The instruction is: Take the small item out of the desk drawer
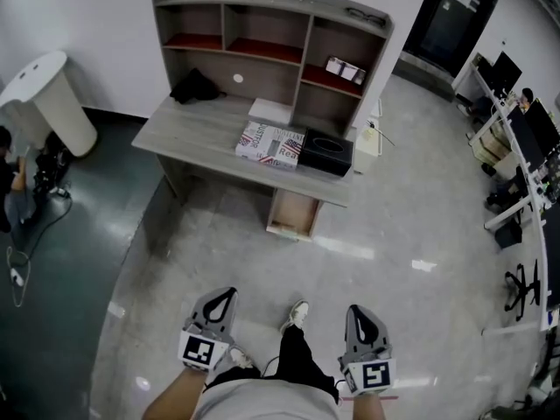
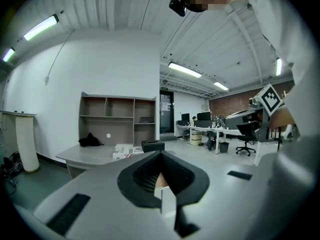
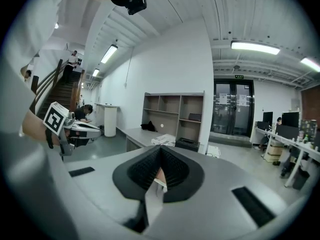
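desk stands in the upper centre of the head view, well apart from you, its drawer open under the top. your left gripper and right gripper hang at the bottom edge, both clenched on nothing, likely because the reach hasn't begun. the small item, presumably inside that drawer, is too small to make out.

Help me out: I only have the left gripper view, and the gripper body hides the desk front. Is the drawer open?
Observer: Yes; the head view shows the pale wooden drawer pulled out under the grey wooden desk.
Operator: How near are the grippers?
Observer: The left gripper and right gripper are low by the person's waist, well short of it.
Operator: Right gripper holding anything?
Observer: No; in the right gripper view its fingers are together, empty.
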`<act>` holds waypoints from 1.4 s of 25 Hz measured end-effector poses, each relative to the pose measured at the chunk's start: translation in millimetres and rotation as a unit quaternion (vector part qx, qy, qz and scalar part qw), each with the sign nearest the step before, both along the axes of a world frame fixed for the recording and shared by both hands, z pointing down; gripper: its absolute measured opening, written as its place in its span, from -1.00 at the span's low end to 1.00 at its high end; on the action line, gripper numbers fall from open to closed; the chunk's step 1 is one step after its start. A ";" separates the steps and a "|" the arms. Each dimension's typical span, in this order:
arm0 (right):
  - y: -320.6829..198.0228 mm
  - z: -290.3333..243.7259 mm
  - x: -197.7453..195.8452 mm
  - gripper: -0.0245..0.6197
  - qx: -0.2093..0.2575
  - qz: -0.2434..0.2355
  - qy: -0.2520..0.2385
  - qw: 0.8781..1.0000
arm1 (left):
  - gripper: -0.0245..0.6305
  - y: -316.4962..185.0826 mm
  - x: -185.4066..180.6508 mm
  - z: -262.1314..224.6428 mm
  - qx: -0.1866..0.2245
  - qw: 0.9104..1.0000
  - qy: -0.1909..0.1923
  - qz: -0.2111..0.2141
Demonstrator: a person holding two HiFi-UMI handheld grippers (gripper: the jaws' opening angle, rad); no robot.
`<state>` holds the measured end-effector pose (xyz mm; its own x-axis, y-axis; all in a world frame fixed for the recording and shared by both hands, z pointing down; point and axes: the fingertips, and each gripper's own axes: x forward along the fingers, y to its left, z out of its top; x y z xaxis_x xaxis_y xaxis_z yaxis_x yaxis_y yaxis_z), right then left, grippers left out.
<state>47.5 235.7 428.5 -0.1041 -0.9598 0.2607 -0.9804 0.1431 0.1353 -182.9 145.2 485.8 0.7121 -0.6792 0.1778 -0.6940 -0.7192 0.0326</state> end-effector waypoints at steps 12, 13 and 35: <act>-169.5 -13.3 115.3 -0.86 0.032 -0.103 -0.024 0.994 | -0.87 -98.7 116.0 -1.3 0.005 0.996 -0.055 -0.067; -180.0 -12.8 122.7 -0.86 0.030 -0.110 -0.025 0.993 | -0.87 -106.9 123.2 -1.3 0.004 0.996 -0.056 -0.074; -262.5 31.8 126.6 -0.86 -0.044 -0.126 -0.030 0.991 | -0.87 -204.6 178.5 89.3 -0.032 0.990 -0.137 -0.011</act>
<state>174.1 -26.8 460.3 -0.3560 -0.8752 0.3274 -0.9178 0.3933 0.0534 -4.5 -59.4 575.2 0.6159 -0.6756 0.4053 -0.6989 -0.7059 -0.1146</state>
